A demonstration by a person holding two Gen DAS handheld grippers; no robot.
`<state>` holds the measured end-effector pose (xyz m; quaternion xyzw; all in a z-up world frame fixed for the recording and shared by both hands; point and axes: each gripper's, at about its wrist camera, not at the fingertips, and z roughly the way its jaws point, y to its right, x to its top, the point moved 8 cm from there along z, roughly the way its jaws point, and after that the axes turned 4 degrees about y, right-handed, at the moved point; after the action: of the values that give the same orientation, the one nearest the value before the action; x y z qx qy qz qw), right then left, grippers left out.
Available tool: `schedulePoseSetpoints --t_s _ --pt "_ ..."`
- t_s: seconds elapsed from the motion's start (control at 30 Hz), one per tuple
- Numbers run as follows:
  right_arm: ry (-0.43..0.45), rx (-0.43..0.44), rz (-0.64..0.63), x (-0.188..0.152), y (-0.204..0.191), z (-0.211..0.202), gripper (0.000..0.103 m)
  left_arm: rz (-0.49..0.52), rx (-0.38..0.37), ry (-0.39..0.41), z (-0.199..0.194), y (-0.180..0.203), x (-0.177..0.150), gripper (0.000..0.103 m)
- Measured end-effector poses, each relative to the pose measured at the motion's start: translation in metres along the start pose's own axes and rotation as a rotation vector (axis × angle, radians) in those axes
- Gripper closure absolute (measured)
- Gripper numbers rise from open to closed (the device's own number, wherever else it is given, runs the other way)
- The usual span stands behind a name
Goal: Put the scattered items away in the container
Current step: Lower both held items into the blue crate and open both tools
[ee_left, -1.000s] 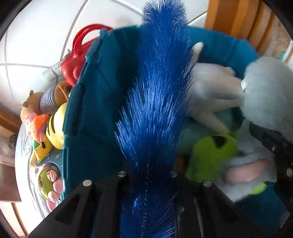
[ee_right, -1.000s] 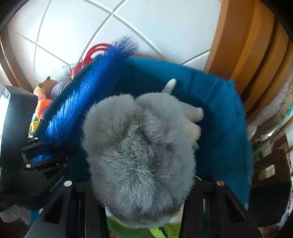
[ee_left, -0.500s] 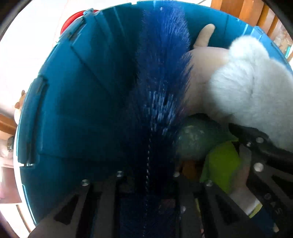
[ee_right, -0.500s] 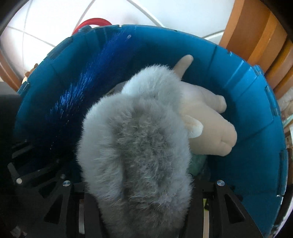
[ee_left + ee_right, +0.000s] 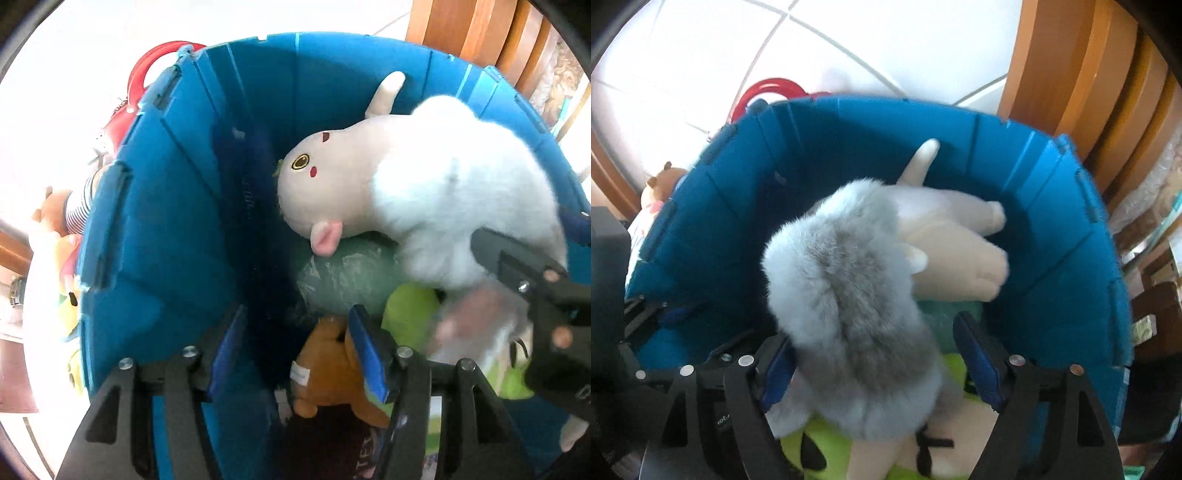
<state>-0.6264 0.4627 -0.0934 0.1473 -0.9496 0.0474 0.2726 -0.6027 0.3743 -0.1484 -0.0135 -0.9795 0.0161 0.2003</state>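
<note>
Left wrist: opening jaws beside bin wall [image 5: 155,236].

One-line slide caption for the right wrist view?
Right hand-held gripper, jaws opening, releasing fluffy grey plush toy into blue plastic bin.

Blue round bin [image 5: 1052,236], upright, stuffed with toys: grey furry plush [image 5: 849,317] topmost, centre; cream plush [image 5: 332,192] beneath toward far rim; dark blue brush [image 5: 255,206] against left wall.
</note>
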Motion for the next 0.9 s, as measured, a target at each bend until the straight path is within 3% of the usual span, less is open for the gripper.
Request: schedulePoseSetpoints --t_s 0.3,0.6,0.67,0.9 --pt "0.059 -0.028 0.006 -0.012 -0.007 -0.042 0.021 0.006 -0.018 0.049 -0.023 -0.02 -0.014 0.046" --pt "0.084 -0.028 -0.02 -0.048 -0.018 -0.065 0.017 0.006 -0.031 0.092 -0.061 -0.029 -0.063 0.046" --pt "0.099 -0.03 -0.034 -0.056 -0.021 -0.074 0.011 0.006 -0.026 0.111 -0.071 -0.03 -0.071 0.046" --pt "0.164 -0.026 -0.082 -0.084 -0.031 -0.107 0.01 0.037 -0.027 0.2 -0.105 -0.026 -0.103 0.046"
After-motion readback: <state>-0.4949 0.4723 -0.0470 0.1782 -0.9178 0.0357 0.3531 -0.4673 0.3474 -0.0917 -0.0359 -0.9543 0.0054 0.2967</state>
